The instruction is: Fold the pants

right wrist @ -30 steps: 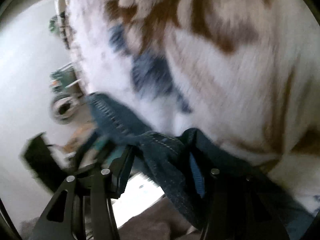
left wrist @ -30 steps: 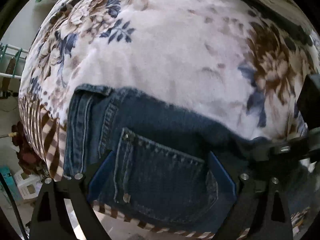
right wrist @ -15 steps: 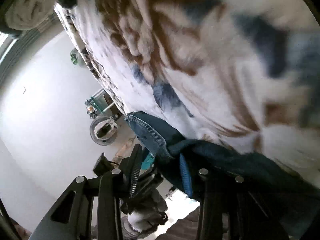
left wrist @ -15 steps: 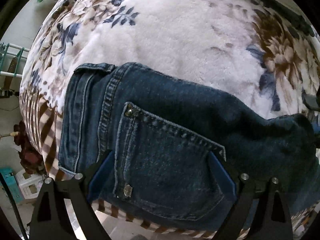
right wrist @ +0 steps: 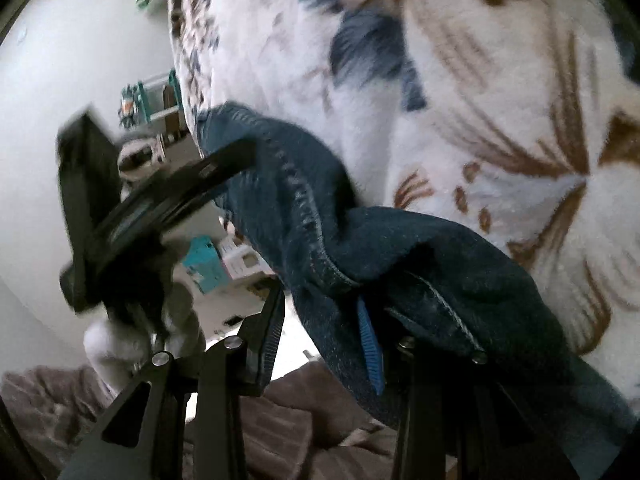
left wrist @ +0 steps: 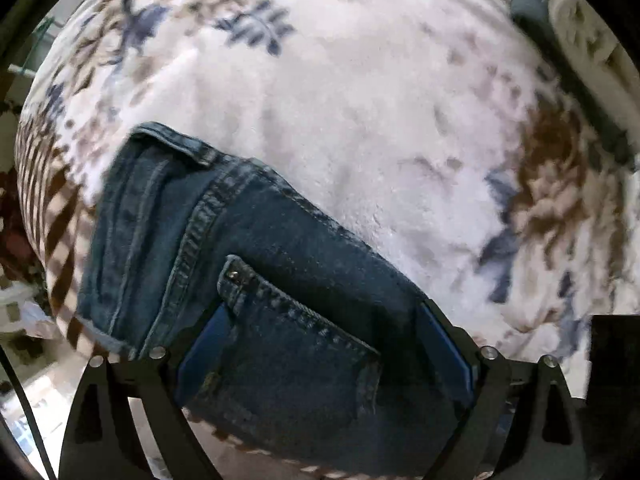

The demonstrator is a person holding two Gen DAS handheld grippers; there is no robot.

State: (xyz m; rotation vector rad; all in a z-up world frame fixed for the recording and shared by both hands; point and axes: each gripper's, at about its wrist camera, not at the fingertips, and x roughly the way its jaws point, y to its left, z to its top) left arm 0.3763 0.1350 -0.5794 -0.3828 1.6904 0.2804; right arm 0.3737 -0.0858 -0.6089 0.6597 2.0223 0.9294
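On the bed, at the 7 o'clock edge: jeans [left wrist: 248, 248] are lying flat on the floral blanket [left wrist: 360, 120], waistband towards the striped border [left wrist: 60, 216].

Diff vs half a second back:
- left view is sitting closer, and the back pocket [left wrist: 288, 352] is filling more of the frame
- the denim bunch that was reaching 3 o'clock is gone from that side
- right view: the denim lump is looming larger, and the fingers are standing narrower than a second ago

Claws:
- left claw [left wrist: 322, 308] is gaping wide and straddling the pocket; can't tell if the tips are touching cloth
- right claw [right wrist: 320, 300] is standing part open, with a denim fold draping over its 3 o'clock finger against the blue pad [right wrist: 368, 344]; light is showing beside the other finger, so nothing is being pinched

Containers: the pocket is lying flat, contents not visible. A teal box [right wrist: 204, 264] is sitting on the floor, contents unclear.

Room: bare blanket is running from 11 to 3 o'clock beyond the jeans. A dark strip [left wrist: 560, 60] is lying at 1 o'clock.
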